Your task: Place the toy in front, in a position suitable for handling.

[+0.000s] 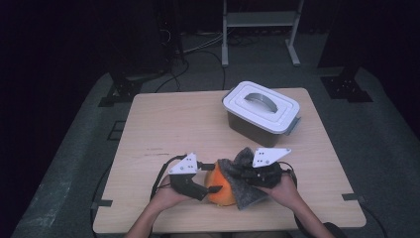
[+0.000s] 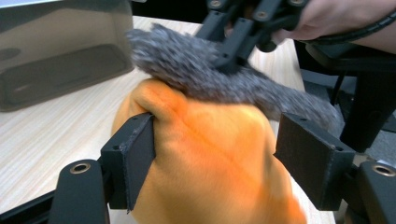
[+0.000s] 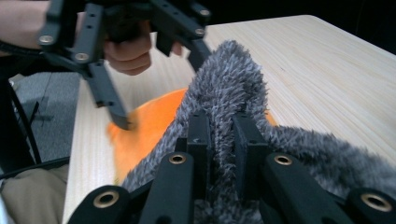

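On the wooden desk (image 1: pixel 163 129) our left tool (image 2: pixel 219 154) half-closed grips the orange cloth (image 2: pixel 215 158), right tool (image 3: pixel 223 140) pinches the grey cloth (image 3: pixel 233 88); next, we judge, peel them apart

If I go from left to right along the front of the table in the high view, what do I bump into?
Left gripper → orange cloth → grey fuzzy cloth → right gripper, pinching the grey cloth. The white-lidded box sits farther back.

Dark lab or recording studio: black surroundings, loose floor cables (image 1: pixel 198 47) and a metal stand (image 1: pixel 260 29) beyond the wooden table (image 1: pixel 168 124).
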{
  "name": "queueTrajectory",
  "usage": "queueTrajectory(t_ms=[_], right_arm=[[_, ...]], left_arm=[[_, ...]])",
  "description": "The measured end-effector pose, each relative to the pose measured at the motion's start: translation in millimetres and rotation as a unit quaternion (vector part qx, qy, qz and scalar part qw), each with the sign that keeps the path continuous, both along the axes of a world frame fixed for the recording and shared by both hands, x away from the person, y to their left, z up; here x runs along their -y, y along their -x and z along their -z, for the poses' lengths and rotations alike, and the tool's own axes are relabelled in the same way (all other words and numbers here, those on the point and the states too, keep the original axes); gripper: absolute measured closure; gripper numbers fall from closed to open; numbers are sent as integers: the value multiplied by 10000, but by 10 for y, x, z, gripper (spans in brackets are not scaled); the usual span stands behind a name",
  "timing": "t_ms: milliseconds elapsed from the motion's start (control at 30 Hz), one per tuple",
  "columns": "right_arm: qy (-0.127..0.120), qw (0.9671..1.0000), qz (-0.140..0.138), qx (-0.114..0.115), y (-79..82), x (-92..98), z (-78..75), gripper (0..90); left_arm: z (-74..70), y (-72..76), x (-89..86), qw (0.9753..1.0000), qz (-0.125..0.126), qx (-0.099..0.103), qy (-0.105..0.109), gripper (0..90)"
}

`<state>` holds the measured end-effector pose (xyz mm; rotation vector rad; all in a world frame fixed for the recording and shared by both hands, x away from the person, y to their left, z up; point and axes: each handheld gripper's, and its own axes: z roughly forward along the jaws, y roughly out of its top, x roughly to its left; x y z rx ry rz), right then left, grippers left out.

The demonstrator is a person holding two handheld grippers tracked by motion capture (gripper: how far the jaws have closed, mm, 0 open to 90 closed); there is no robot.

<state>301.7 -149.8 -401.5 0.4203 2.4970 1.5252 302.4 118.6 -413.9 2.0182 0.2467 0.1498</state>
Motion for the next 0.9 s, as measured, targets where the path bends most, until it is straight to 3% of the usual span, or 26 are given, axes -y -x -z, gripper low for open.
queueTrajectory(t_ms=[67, 100, 167, 400, 467, 567, 900], right_arm=[[6, 10000, -48, 1, 28, -16, 2, 777], [2, 10000, -55, 13, 36, -17, 7, 777], [18, 10000, -61, -1, 29, 5, 7, 778], [132, 9998, 125, -56, -69, 137, -16, 778], [-19, 9999, 111, 25, -42, 118, -91, 778], [28, 9999, 77, 73, -45, 77, -112, 778], [134, 9985, 362, -379, -184, 306, 77, 777]], left_arm=[[-3, 6, 5, 10000, 5, 30, -53, 282], [0, 12, 1, 9999, -5, 112, -92, 323], [5, 12, -3, 9999, -14, 95, -109, 370], [19, 36, 41, 9998, 94, 117, -97, 380], [11, 78, 73, 9993, 275, 252, -91, 388], [12, 101, 84, 9989, 305, 333, -159, 388], [15, 97, 48, 9989, 350, 267, -178, 392]])
